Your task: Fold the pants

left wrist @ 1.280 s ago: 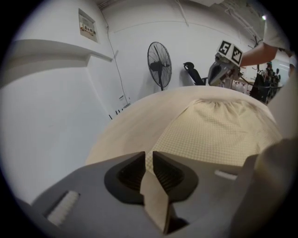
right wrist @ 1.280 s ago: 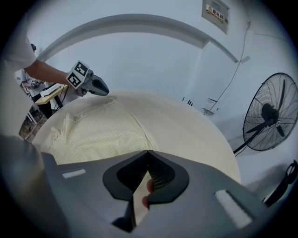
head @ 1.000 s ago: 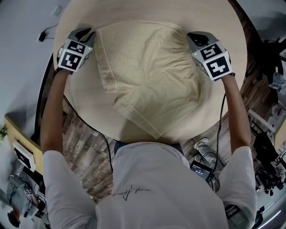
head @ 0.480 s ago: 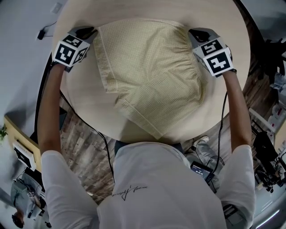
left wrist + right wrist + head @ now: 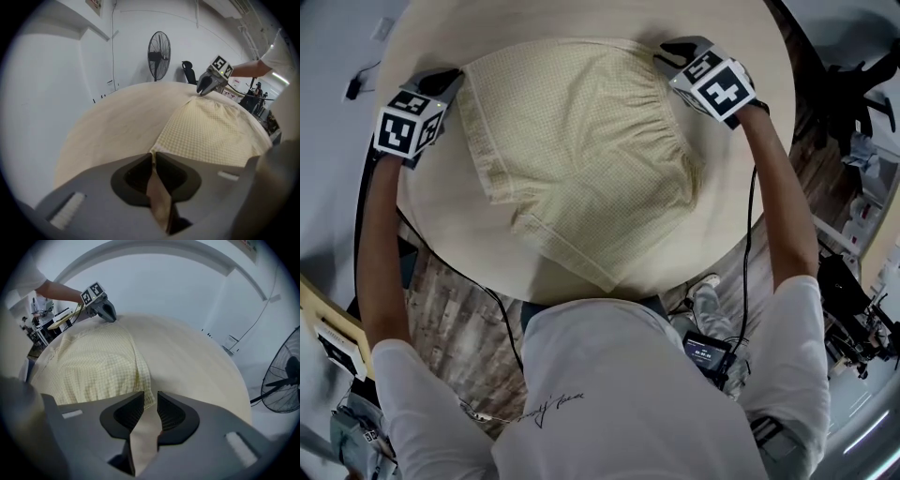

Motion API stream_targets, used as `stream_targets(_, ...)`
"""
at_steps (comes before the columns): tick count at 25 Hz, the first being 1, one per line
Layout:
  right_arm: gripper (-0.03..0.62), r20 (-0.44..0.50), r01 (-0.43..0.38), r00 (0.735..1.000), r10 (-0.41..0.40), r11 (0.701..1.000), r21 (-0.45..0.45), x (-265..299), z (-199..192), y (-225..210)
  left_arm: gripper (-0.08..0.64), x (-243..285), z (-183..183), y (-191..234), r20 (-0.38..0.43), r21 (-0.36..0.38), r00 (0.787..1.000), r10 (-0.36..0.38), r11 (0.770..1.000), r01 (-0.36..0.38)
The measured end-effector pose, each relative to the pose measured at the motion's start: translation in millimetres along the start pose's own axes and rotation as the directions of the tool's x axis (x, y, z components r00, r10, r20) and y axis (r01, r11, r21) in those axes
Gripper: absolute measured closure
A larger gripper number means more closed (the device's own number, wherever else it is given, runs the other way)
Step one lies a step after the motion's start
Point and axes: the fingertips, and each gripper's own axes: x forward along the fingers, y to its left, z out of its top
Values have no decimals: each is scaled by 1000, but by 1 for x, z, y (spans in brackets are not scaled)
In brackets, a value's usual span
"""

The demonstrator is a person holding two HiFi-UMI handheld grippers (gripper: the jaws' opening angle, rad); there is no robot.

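Pale yellow checked pants (image 5: 581,159) lie folded on the round wooden table (image 5: 441,211). My left gripper (image 5: 441,80) is at their far left corner. In the left gripper view its jaws (image 5: 153,153) stand almost together, pinching the hem corner of the pants (image 5: 215,131). My right gripper (image 5: 667,49) is at the gathered far right corner. Its jaws (image 5: 150,393) have just been opening. A clear gap shows between them, and the corner of the pants (image 5: 93,362) lies loose by the left jaw tip. Each gripper sees the other across the cloth.
The table edge curves close behind both grippers. A standing fan (image 5: 159,49) and a dark chair (image 5: 188,70) stand beyond it. Cables (image 5: 750,234) run down from my arms over the wood-plank floor (image 5: 459,300). Equipment (image 5: 853,309) crowds the right side.
The right gripper has sunk lower onto the table at the gathered corner. The whole scene has shifted left in the head view. The left gripper stays at its corner.
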Motion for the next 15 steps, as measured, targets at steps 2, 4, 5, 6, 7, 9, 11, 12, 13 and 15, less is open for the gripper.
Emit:
stream_targets(2, 518, -17, -37, 999, 37, 999, -13, 6, 0, -2, 477, -1, 0, 1, 12, -1, 1000, 10, 1000, -10)
stream_targets(4, 509, -36, -93, 995, 93, 996, -8, 10, -1, -1, 477, -1, 0, 1, 23, -1, 1000, 17, 1000, -17)
stream_targets(5, 509, -47, -124, 991, 124, 992, -4, 12, -2, 0, 477, -1, 0, 1, 27, -6, 1000, 17, 1000, -16)
stream_targets(6, 509, -57, -151, 987, 151, 989, 2, 13, -3, 1, 477, -1, 0, 1, 30, -16, 999, 15, 1000, -14)
stream_targets(7, 509, -66, -171, 983, 171, 985, 8, 14, -4, 2, 477, -1, -1, 1, 35, -28, 999, 12, 1000, -11)
stream_targets(9, 509, -78, -197, 977, 199, 980, 24, 17, -4, 3, 477, -1, -1, 2, 49, -58, 999, 9, 998, -6)
stream_targets(11, 512, -79, -225, 970, 230, 972, 67, 20, -5, 4, 477, -2, -1, 4, 61, -78, 998, 14, 997, -9)
stream_targets(12, 524, -79, -238, 966, 246, 966, 98, 21, -6, 5, 477, -2, -1, 4, 66, -83, 998, 18, 996, -12)
stream_targets(13, 539, -81, -245, 963, 256, 961, 125, 22, -7, 5, 477, -2, -1, 5, 70, -87, 997, 23, 996, -17)
stream_targets(15, 540, -89, -237, 964, 250, 962, 138, 22, -7, 6, 477, -2, -1, 5, 74, -92, 997, 36, 995, -29)
